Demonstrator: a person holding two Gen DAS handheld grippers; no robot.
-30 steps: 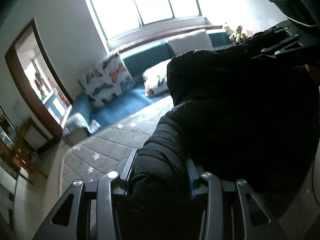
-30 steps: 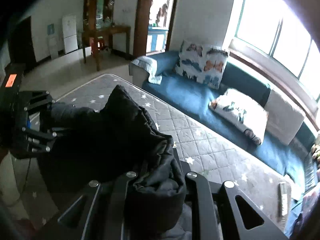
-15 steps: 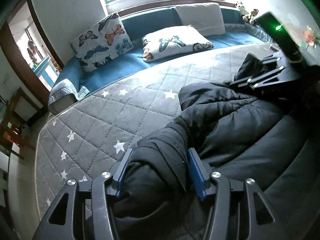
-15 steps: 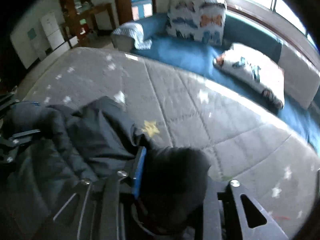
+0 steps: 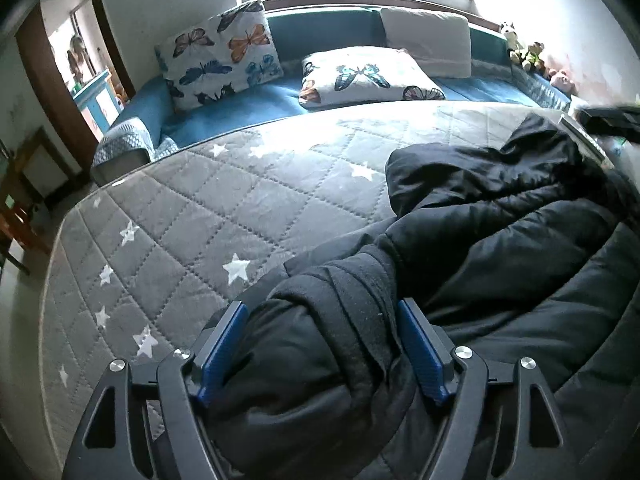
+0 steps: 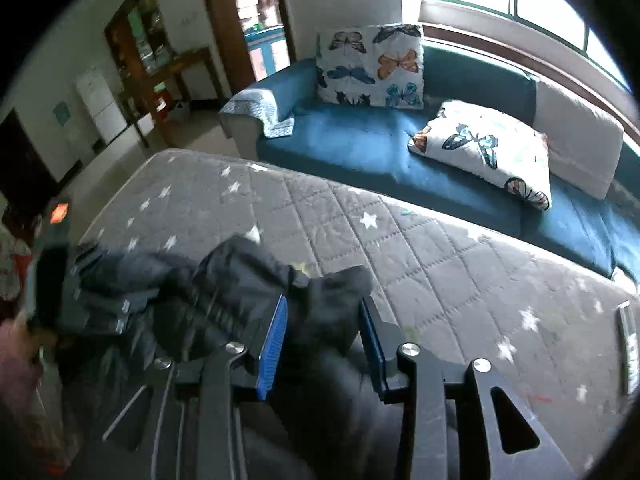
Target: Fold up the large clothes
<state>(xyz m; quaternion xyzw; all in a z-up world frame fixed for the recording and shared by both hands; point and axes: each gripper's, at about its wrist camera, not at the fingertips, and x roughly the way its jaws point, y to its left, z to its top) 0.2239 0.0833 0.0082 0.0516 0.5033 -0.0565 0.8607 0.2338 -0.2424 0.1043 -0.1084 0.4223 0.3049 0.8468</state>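
A large black padded jacket (image 5: 500, 240) lies bunched on the grey star-quilted mattress (image 5: 200, 216). My left gripper (image 5: 320, 320) is shut on a thick fold of the jacket, which fills the space between its blue pads (image 5: 222, 344). In the right wrist view my right gripper (image 6: 324, 320) is shut on another bunched part of the jacket (image 6: 332, 300), low over the mattress (image 6: 460, 264). The left gripper shows at the left edge of that view (image 6: 56, 216), blurred.
A blue sofa (image 5: 248, 108) with butterfly pillows (image 5: 220, 64) runs along the mattress's far side under the window. A remote-like object (image 6: 628, 344) lies on the mattress at the right. A doorway and wooden furniture (image 6: 160, 76) stand beyond the left end.
Both grippers have come down from a raised hold to the mattress, carrying the jacket with them. The jacket now rests on the mattress. The jaws look wider apart.
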